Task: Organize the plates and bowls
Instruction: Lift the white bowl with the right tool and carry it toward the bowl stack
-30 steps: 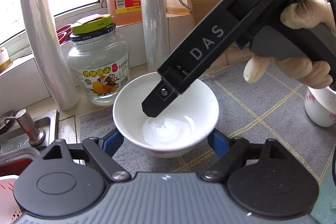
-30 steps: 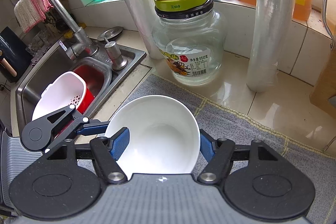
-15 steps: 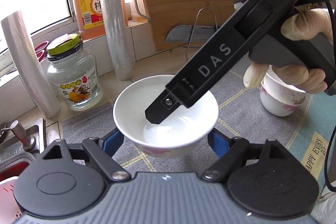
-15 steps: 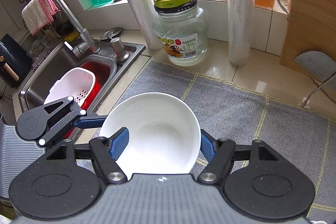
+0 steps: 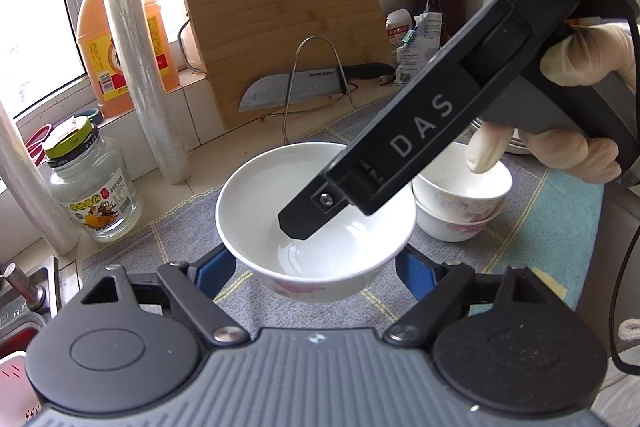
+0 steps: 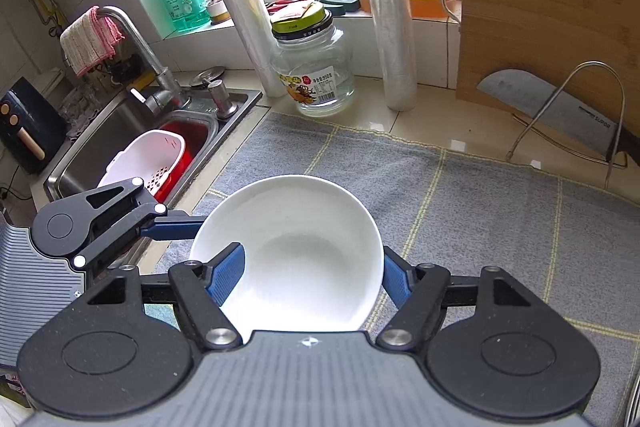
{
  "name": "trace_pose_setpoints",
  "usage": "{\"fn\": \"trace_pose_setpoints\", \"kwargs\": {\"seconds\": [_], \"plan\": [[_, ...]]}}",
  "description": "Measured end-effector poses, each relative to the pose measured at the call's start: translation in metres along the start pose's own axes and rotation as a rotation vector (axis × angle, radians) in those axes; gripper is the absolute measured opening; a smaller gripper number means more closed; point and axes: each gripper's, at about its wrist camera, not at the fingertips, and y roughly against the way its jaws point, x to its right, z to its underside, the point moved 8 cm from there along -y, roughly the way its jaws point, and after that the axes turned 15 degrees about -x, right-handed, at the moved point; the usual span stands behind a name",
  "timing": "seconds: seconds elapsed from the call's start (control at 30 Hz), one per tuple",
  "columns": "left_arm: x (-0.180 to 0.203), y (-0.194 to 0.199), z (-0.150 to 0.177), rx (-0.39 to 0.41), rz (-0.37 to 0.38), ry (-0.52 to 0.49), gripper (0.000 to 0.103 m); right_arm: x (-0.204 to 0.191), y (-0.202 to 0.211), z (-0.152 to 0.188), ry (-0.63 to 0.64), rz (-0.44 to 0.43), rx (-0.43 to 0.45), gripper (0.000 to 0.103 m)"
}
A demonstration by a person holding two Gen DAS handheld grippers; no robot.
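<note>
Right tongs (image 6: 312,277): white bowl (image 6: 296,247) pinched across rim, one blue pad inside wall, other outside.
Left tongs (image 5: 316,263): spread; same bowl flanked, pads apparently apart from wall.
Bowl carried clear above grey mat (image 6: 460,195) on tabletop.

Risks judged:
- Slip possible: glazed rim, grip one-sided, bowl tilted.
- Knock on stacked bowls (image 5: 460,203) just beside, if lowered off-centre; chipping likely.
- Left tongs caught by bowl if closed.

Room:
- Mat bare toward knife rack (image 6: 568,115).
- Sink edge (image 6: 236,131) to left; glass jar (image 6: 316,67) and film rolls (image 6: 392,27) behind, well apart.
</note>
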Motion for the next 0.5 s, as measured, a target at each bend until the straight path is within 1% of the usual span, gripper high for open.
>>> {"fn": "trace_pose_setpoints", "kwargs": {"seconds": [0.2,0.5], "plan": [[0.028,0.004,-0.021,0.025,0.029,-0.033,0.086,0.021,0.028,0.019,-0.027,0.032,0.037,0.078],[0.065,-0.002,-0.05,0.05,0.072,-0.112,0.086,0.054,0.059,0.043,-0.087,0.09,0.08,0.078]]}}
